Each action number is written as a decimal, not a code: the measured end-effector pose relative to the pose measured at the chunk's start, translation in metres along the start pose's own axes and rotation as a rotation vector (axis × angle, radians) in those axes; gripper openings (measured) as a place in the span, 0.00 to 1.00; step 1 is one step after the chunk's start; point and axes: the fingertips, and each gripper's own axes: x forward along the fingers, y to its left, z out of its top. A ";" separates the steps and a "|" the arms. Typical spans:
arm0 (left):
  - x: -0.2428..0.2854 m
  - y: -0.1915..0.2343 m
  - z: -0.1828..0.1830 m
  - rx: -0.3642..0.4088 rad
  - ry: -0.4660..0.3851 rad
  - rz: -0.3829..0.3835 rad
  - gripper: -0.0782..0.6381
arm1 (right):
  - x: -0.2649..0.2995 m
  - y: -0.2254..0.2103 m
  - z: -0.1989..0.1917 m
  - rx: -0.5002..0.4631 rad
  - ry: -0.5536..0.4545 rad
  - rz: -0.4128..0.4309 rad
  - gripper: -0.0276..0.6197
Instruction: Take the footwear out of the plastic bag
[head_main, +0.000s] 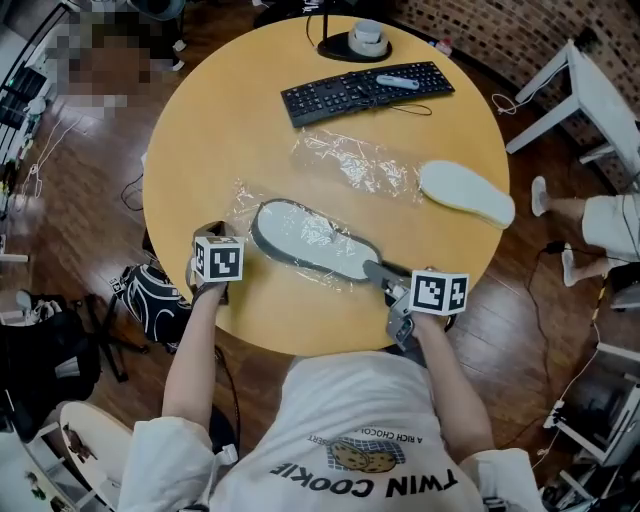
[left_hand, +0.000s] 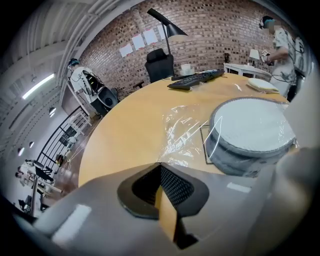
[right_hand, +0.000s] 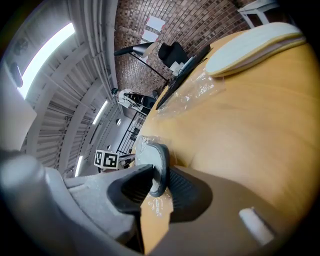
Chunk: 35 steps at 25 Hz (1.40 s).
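We've got both grippers at the near edge of the round desk (head_main: 250, 130). R gripper (right_hand: 157, 175), near-right: jaws clamped on the grey rim at the near end of the slipper (head_main: 310, 240), w/ clear film showing in the gap under it. L gripper (left_hand: 161, 167), near-left: jaws together at the tips, right on the near corner of the plastic bag (head_main: 243, 203), so we read it as pinching the film. The slipper lies flat btwn the two grippers, white face up, running diagonally across the desk. Most of it is still inside the bag, and wrinkled film covers its far end. Further back, mid-desk, a 2nd bag (head_main: 350, 160) lies flat and crumpled w/ nothing in it. Just right of that, a 2nd slipper (head_main: 467, 193), all white, sits bare on the desk near the right edge, well apart from the first. At the far side we see a black keyboard (head_main: 365, 92), and a lamp base (head_main: 365, 42) behind it.
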 end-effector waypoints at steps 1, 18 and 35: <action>0.000 0.001 0.000 -0.004 0.002 0.005 0.11 | -0.003 -0.001 0.001 -0.003 0.000 0.000 0.19; 0.000 -0.004 0.002 -0.011 0.058 0.088 0.11 | -0.050 -0.019 0.001 -0.097 -0.020 -0.025 0.18; 0.002 -0.004 0.002 0.001 0.123 0.139 0.11 | -0.098 -0.045 0.000 -0.082 -0.042 -0.030 0.18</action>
